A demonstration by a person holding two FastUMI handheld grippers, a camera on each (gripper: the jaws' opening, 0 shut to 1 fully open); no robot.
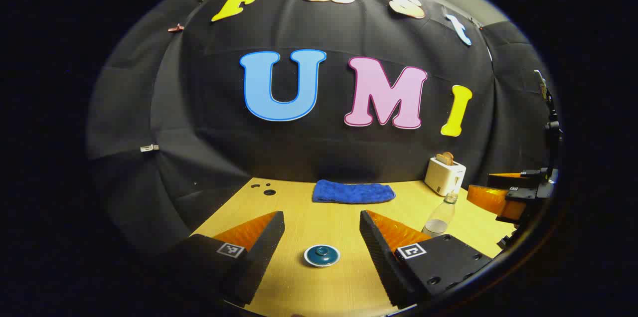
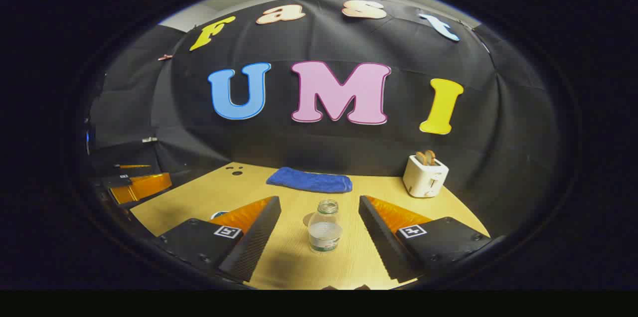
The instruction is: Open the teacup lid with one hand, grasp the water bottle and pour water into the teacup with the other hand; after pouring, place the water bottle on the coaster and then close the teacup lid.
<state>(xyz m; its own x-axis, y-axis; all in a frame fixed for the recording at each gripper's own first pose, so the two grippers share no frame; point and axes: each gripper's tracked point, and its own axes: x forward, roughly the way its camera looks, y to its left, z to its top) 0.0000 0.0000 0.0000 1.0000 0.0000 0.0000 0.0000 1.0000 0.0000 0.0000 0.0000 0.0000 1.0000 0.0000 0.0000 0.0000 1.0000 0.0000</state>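
Teal teacup lid point(image 1: 322, 255), white rim; clear water bottle point(image 2: 324, 232); blue towel point(image 2: 309, 180); white toaster point(image 2: 425, 176); light wood-grain table point(image 1: 329, 227).

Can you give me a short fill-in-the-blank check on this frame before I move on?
1. The left gripper is open, and the teacup lid lies between its ____.
2. The water bottle standing ahead of the open right gripper has no ____ on it.
3. The folded blue cloth lies at the table's ____ edge.
4. Bread sticks out of the ____.

Missing words: fingers; cap; far; toaster
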